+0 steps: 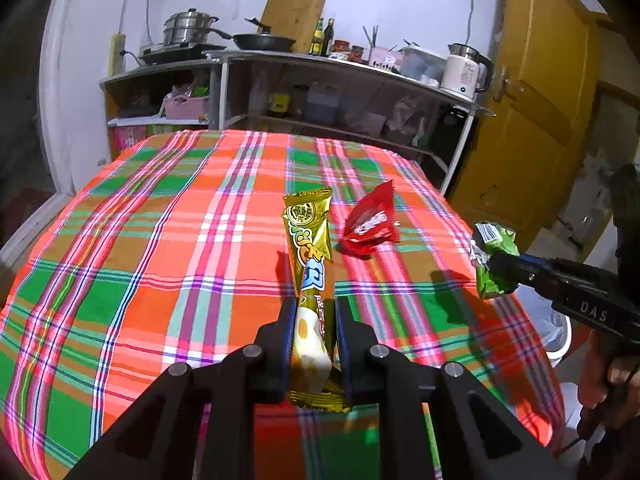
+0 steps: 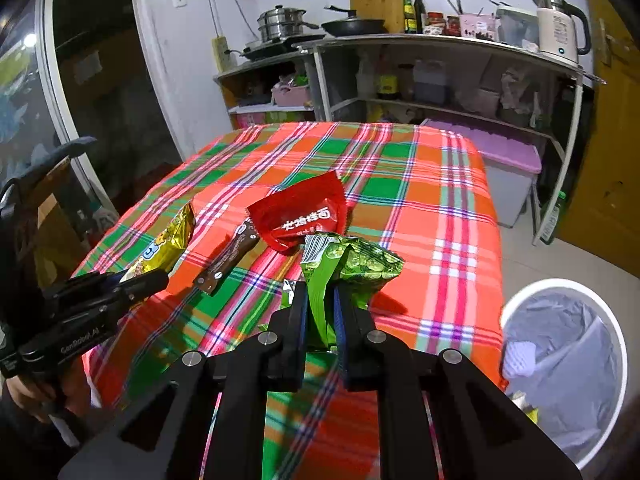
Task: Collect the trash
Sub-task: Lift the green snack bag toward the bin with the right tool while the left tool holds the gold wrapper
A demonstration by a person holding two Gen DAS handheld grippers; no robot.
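Both grippers loaded, both clear of the table.

Left gripper [image 1: 314, 320]: jaws clamped tight on the lower part of the gold wrapper [image 1: 310, 248]; most of its length stands up and forward past the fingertips, off the plaid tablecloth [image 1: 160, 240].

Right gripper [image 2: 322, 308]: jaws nearly shut, pinching the bottom edge of the green packet [image 2: 352, 264]; the crumpled top fans out above the pads. Grip looks thin, on foil only.

Left on the cloth: red packet [image 2: 298, 216] near mid-table, brown bar wrapper [image 2: 228, 258] just beside it on its left in the right wrist view.

White bin [image 2: 616, 344] with a grey liner stands on the floor off the table's right edge, close to the right gripper; some scraps seem to be in it already.

Step in hand, as I judge it: carry both pieces to the bin.
- Right goes first; it is nearest.
- Bring the fingertips over the middle of the liner opening, not the rim, before letting go; light foil drifts.
- Keep the left squeeze firm; the long gold piece could swing and snag the red packet.
- Cross the left over the table high enough to miss what remains.
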